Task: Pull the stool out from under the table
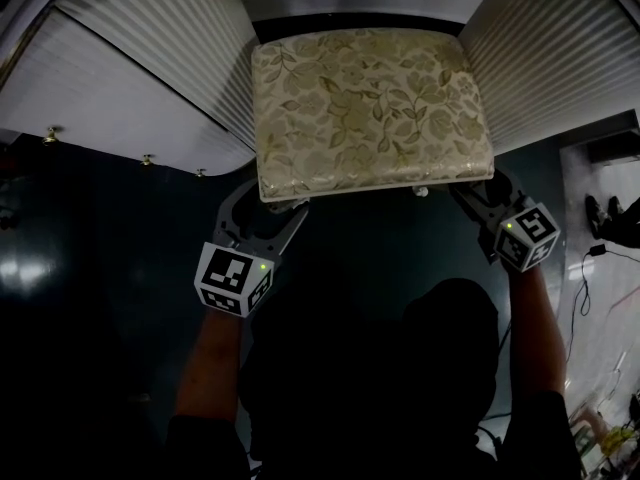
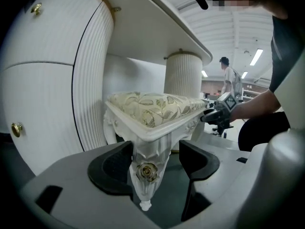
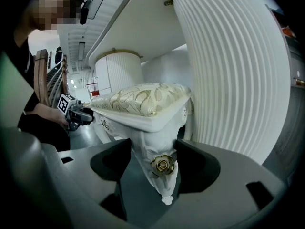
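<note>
Between table pedestals (image 1: 150,78) | stool (image 1: 370,108) upright, long side crosswise | left gripper (image 1: 268,204), right gripper (image 1: 487,196) wide around front legs (image 2: 147,168)

The stool (image 1: 370,108) is showing a cream cushion printed with pale gold leaves and flowers; its white carved leg (image 2: 148,151) is wearing a gold rose (image 2: 146,171). The white table (image 1: 140,78) is displaying ribbed fluting and gold knobs (image 2: 16,129) above a dark glossy floor (image 1: 90,268).

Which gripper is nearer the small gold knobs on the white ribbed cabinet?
Left. The left gripper is close beside the small gold knobs; the right gripper is across the floral cushioned stool, farther off.
</note>
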{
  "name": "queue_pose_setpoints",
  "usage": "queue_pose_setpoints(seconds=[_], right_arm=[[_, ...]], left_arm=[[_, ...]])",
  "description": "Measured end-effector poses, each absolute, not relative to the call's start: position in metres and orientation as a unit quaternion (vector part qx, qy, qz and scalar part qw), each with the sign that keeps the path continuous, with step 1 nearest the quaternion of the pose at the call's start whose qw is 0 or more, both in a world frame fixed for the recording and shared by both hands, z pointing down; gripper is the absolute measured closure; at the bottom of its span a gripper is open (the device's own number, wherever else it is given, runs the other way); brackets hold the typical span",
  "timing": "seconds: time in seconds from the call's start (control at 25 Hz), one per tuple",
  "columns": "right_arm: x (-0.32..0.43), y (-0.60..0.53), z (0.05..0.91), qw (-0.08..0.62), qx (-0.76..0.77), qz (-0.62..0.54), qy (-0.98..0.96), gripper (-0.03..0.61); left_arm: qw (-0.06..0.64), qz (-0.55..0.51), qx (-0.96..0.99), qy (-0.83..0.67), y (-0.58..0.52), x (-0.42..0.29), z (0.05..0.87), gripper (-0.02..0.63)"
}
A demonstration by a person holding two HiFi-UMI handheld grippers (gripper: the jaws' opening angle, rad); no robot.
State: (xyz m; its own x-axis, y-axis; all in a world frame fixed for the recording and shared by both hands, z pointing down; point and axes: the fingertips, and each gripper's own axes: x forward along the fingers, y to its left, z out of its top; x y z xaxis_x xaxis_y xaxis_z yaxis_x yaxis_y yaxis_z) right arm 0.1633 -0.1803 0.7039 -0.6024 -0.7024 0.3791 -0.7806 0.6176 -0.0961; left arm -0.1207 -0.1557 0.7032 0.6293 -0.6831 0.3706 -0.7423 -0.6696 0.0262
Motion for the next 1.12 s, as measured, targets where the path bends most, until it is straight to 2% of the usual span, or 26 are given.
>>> queue_pose_setpoints(seconds=[0.24,0.48,0.8,1.0,1.12], right_arm=[[0.165,-0.179,0.707,0.161,0.412,0.153,-0.884,0.327],[0.165,-0.182,0.709,0.227,0.379,0.181,-0.879,0.325],[0.162,-0.175,0.703,0.26,0.354,0.265,-0.858,0.325],[0.161,-0.172,0.702,0.294,0.326,0.313,-0.842,0.321],[0.163,-0.168,0.696,0.314,0.308,0.342,-0.83,0.321]], left_arm=[[0.102,0.176,0.887,-0.416,-0.156,-0.12,0.705,0.295],[0.15,0.189,0.87,-0.43,-0.161,-0.118,0.704,0.295],[0.238,0.232,0.832,-0.444,-0.165,-0.117,0.693,0.278],[0.284,0.295,0.819,-0.402,-0.161,-0.118,0.687,0.275],[0.338,0.299,0.81,-0.373,-0.154,-0.119,0.677,0.263]])
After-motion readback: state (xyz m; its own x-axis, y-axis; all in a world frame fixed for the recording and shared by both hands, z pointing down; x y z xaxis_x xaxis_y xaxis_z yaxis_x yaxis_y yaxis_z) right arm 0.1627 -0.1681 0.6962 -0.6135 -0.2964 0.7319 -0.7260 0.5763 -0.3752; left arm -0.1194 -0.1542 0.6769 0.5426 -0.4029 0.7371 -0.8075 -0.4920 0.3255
